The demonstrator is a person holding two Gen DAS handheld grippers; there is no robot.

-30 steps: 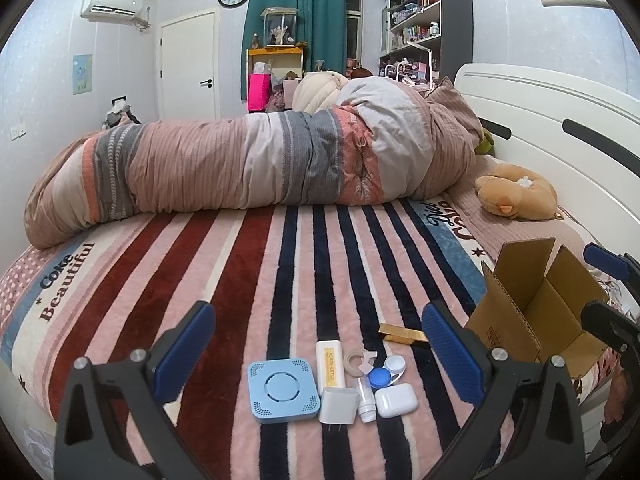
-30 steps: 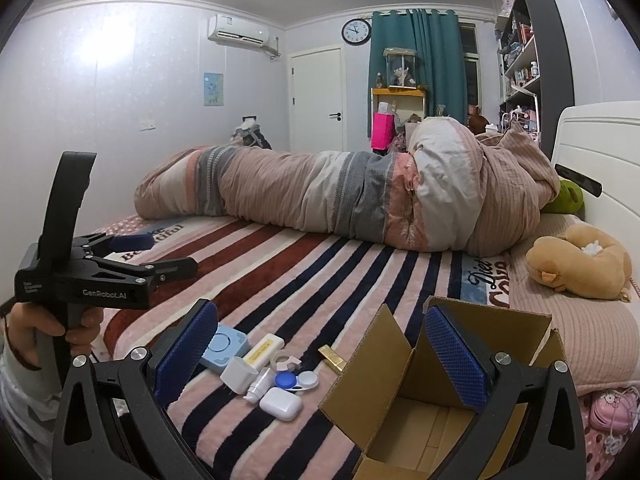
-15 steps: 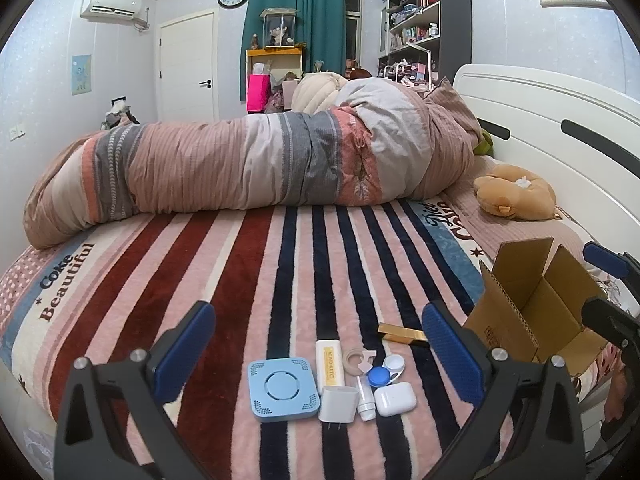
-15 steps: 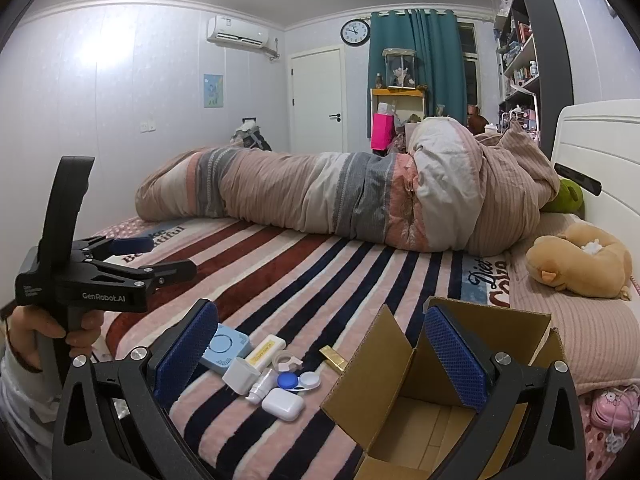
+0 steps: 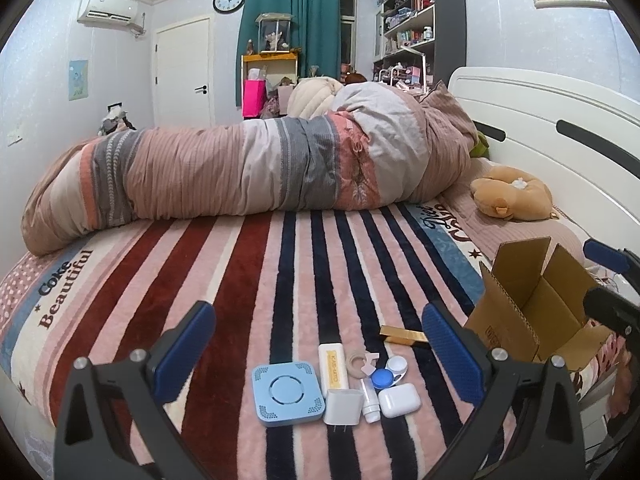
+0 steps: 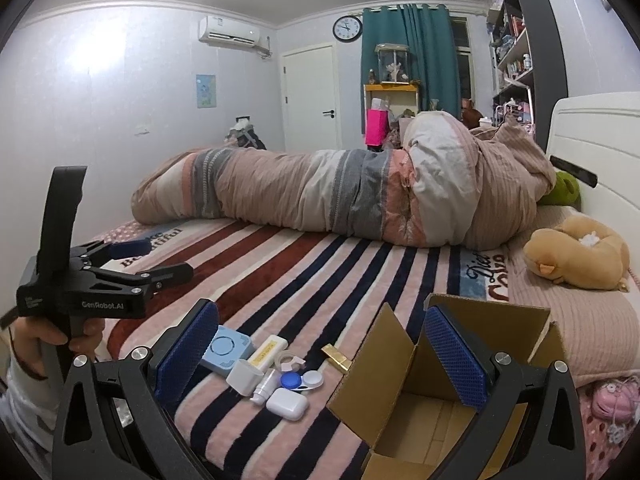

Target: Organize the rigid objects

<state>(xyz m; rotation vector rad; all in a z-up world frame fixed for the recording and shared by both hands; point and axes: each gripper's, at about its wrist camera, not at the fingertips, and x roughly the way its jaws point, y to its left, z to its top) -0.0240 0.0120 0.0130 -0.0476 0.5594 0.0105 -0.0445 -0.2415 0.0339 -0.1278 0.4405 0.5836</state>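
A cluster of small items lies on the striped blanket near the bed's front edge: a light blue square device [image 5: 287, 399] [image 6: 226, 351], a white charger block [image 5: 342, 407] [image 6: 244, 377], a cream tube [image 5: 333, 367], a tape ring [image 5: 358, 361], a small white bottle [image 5: 370, 400], a blue and white lens case [image 5: 390, 372] [image 6: 301, 381], a white earbud case [image 5: 399, 400] [image 6: 287, 403] and a gold bar [image 5: 403, 335] [image 6: 336, 356]. An open cardboard box [image 5: 532, 312] [image 6: 424, 412] stands to their right. My left gripper [image 5: 316, 344] is open and empty above the cluster. My right gripper [image 6: 320, 356] is open and empty, over the box's left flap.
A rolled quilt [image 5: 256, 168] lies across the far side of the bed. A tan plush toy [image 5: 512, 196] rests by the white headboard [image 5: 552, 120]. A pink plush [image 6: 612, 400] sits at the right bed edge. The left gripper's body [image 6: 92, 288] shows at left in the right wrist view.
Both grippers have shifted only slightly; the right wrist view has drifted a little so the items sit marginally nearer. Nothing was grasped or moved.
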